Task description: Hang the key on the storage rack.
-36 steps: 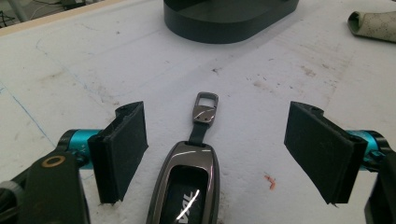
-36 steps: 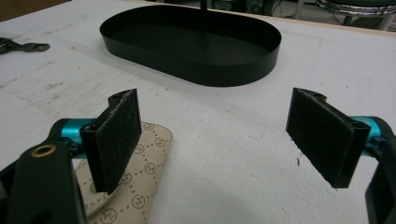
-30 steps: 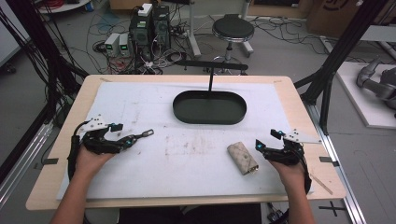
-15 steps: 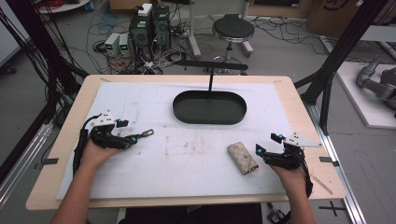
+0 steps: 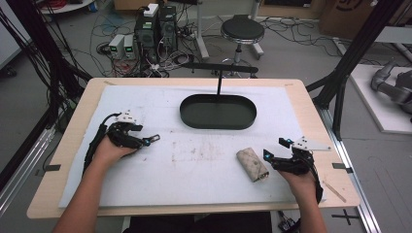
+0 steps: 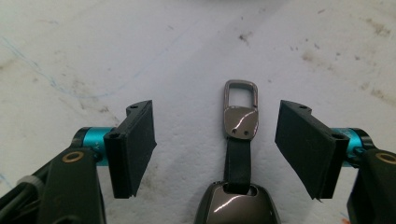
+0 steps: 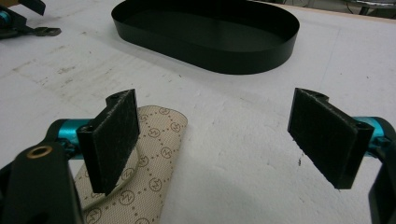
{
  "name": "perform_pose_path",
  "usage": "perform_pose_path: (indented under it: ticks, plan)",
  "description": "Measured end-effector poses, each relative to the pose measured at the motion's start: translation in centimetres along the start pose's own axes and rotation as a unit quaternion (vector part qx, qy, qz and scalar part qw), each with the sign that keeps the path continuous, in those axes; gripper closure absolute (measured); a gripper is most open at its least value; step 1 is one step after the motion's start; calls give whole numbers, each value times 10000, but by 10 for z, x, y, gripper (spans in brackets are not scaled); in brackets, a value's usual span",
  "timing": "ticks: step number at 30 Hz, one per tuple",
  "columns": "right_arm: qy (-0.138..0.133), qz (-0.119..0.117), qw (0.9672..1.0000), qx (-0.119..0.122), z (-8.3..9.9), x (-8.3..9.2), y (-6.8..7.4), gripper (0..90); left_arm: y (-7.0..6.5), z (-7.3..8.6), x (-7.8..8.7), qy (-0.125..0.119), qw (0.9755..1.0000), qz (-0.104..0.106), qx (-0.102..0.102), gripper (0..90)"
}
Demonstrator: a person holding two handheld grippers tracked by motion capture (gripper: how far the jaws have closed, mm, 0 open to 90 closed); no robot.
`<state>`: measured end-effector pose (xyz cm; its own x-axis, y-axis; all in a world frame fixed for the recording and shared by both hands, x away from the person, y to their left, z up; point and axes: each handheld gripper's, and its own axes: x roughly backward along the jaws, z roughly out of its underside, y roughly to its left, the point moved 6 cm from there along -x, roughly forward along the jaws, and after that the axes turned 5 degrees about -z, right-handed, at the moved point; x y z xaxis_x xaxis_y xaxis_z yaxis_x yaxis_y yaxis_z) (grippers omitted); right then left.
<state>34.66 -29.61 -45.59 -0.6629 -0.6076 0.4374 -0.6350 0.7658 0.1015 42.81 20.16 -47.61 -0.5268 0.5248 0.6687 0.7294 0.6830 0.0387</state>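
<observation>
Near the bench's left edge the left gripper [image 6: 217,140] is standing with jaws wide, having just been closing a little, around a metal key fob [image 6: 239,154] lying untouched between its pads, while near the right edge the right gripper [image 7: 219,135] is gaping fully open just beside a patterned pouch [image 7: 140,172].

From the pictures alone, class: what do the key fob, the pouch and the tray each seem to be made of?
Key fob: polished grey metal plates, bright glints, on a matte black strap, perhaps leather.
Pouch: beige coated fabric or faux leather, going by its printed monogram pattern and soft fold.
Tray: thin black sheet, probably painted metal or plastic; smooth, dull sheen, straight thin wall.
</observation>
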Motion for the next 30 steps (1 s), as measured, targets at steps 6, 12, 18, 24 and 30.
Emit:
perform_pose_path:
  ticks: [6, 12, 18, 24, 30]
  plan:
    - [10, 13, 10000, -9, 1, 0, 0, 174, -3, 7, -7, 366, 9993, -26, -118, 366]
    - [38, 23, 10000, -67, 3, 0, -3, 174, -9, 9, 0, 376, 9987, 64, -336, 604]
    - [51, 22, 9999, -96, 3, -1, -2, 174, -16, 12, 1, 206, 9986, 120, -482, 794]
    - [59, 7, 9999, -109, 2, -2, 0, 174, -18, 11, 3, 159, 9984, 60, -538, 824]
    - [37, 23, 9999, -95, 2, -2, -1, 174, -19, 5, 11, -85, 9984, 34, -551, 842]
